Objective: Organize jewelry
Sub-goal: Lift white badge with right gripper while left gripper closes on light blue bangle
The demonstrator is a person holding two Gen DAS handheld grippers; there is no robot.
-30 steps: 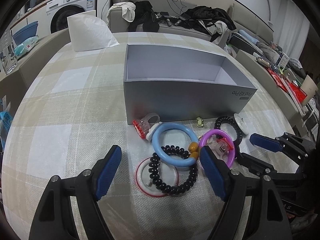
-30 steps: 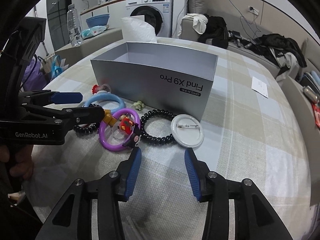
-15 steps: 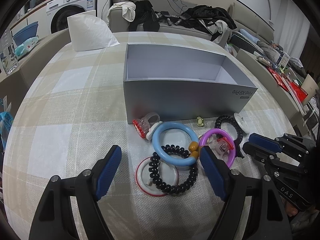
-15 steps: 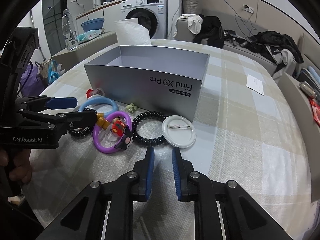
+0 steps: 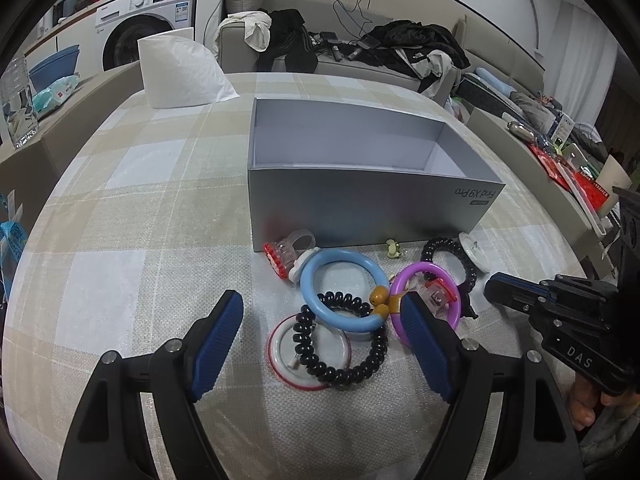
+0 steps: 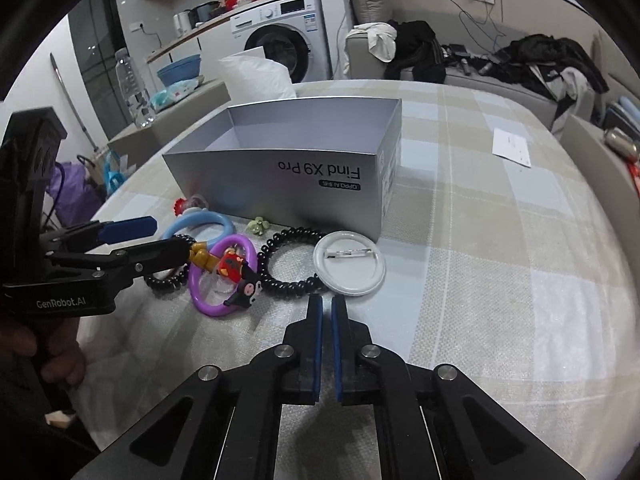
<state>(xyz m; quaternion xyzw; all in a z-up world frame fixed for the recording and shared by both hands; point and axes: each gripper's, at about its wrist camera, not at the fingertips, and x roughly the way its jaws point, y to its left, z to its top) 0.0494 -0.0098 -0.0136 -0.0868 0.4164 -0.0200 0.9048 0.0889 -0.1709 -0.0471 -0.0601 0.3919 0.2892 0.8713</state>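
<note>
From the left wrist view, the left gripper [image 5: 322, 334] is seen spread wide and empty, held low over a cluster of jewelry lying on the checked woven tablecloth [image 5: 132, 208] just in front of the grey cardboard box [image 5: 360, 204]. Between its blue ribbed pads a black coiled band [image 5: 340, 340] is draped over a round red-rimmed badge [image 5: 310, 354] and over a smooth blue plastic ring [image 5: 344, 290]; a glossy purple ring [image 5: 426, 300] with a small charm lies beside the right pad, and a clear ring with a red face [image 5: 286, 252] rests against the box wall. Nothing can be seen inside the box, so the sorting is judged barely begun, with the first pick still to be made. From the right wrist view, the right gripper [image 6: 326, 312] is seen nearly closed on nothing, a thin gap left between its pads, poised just short of a white pin-back badge [image 6: 350, 266] and a second black coiled band [image 6: 290, 260]. For the next move, the jaws would need to be reopened, lowered around a thin rim or coil, and the piece carried over the box wall.
</note>
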